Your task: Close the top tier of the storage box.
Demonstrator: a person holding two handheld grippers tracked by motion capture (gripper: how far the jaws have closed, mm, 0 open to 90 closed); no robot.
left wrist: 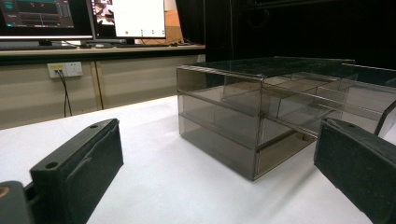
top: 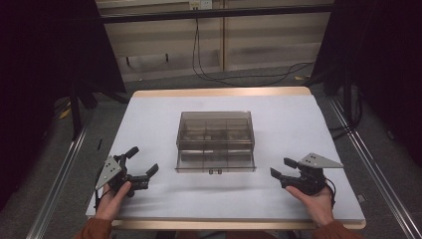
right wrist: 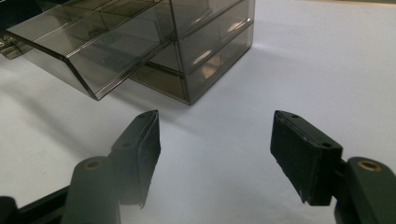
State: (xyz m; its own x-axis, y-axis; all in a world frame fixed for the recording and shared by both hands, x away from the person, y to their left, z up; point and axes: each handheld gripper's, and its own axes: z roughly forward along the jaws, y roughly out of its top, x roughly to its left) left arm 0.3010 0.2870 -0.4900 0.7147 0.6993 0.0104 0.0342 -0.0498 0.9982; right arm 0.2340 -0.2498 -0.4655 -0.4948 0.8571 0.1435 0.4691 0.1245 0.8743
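Lab recording bay, monitors (left wrist: 84, 18) on a bench, black curtains (top: 45, 59), floor rails (top: 59, 174)

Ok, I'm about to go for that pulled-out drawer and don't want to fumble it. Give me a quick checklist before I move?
1. Left tongs open, nothing between them: ok.
2. Right tongs open, nothing between them: ok.
3. Drawer of the smoky plastic organizer pulled out toward you: ok.
4. Both tongs apart from the organizer, one on each side: ok.
5. White table cover bare between tongs and drawer: ok.
6. Drawer compartments empty: cannot tell, the tinted plastic is too dim.
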